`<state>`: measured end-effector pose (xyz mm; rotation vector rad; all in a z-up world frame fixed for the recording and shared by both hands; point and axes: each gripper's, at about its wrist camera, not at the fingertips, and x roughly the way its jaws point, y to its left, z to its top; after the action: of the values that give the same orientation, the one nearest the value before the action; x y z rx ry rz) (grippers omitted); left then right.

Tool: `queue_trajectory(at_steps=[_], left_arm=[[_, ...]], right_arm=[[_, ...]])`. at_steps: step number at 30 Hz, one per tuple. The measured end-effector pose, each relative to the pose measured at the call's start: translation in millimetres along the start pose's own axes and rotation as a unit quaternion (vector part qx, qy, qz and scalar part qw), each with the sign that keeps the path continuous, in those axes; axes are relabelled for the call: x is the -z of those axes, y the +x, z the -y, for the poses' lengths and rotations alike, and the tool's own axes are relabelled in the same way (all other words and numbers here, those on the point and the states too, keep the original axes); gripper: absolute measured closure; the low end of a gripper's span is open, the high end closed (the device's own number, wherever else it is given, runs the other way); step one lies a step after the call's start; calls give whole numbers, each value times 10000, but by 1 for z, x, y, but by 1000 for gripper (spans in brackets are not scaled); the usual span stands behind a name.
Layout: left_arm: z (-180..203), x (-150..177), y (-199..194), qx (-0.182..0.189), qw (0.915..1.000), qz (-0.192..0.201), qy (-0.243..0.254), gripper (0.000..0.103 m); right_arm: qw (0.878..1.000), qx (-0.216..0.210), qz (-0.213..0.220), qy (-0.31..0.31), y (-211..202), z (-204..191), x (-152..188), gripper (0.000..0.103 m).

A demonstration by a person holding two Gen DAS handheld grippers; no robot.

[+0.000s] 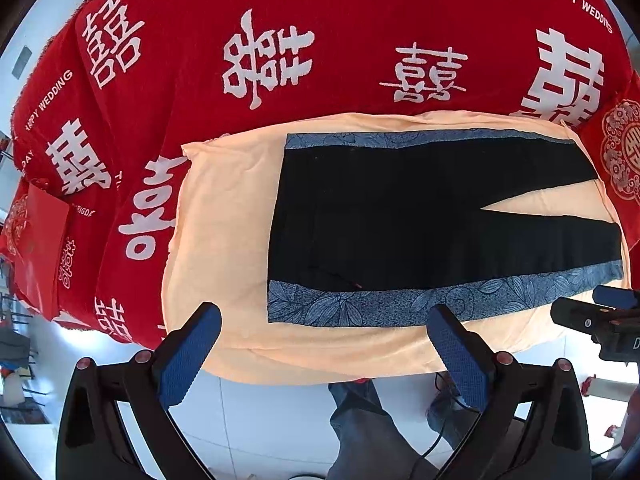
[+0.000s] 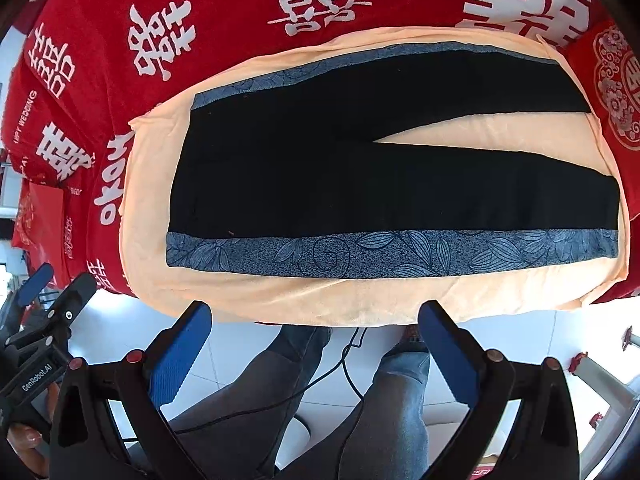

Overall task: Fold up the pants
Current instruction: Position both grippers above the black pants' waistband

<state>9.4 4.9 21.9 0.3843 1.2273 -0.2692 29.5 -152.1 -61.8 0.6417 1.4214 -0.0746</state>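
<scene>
Both jaws gape wide, empty: left gripper [image 1: 324, 322] and right gripper [image 2: 316, 318] hover. Ahead of them, black pants [image 2: 380, 176] lie flat and unfolded on a peach towel [image 2: 280, 300]; folding seems unstarted.

You face a table draped in a red cloth [image 1: 192, 92] printed with white characters, on which a peach towel [image 1: 224, 216] lies at the near edge, the black pants [image 1: 380, 216] spread flat upon that towel.
</scene>
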Motion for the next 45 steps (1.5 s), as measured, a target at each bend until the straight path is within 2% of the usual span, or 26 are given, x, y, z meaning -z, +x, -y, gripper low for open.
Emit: queue_trajectory(at_steps=[21, 35, 40, 45], left_arm=[[-1, 9, -3, 0, 10000, 35, -12, 0], [11, 14, -5, -203, 9998, -20, 70, 0], [14, 15, -9, -126, 9998, -16, -125, 0], [21, 22, -10, -56, 9986, -187, -499, 0]], right_arm=[[9998, 158, 91, -12, -6, 4, 11, 0], [9997, 108, 173, -123, -7, 6, 13, 0], [9989, 174, 291, -334, -14, 8, 9, 0], [9968, 287, 434, -600, -25, 17, 6, 0]])
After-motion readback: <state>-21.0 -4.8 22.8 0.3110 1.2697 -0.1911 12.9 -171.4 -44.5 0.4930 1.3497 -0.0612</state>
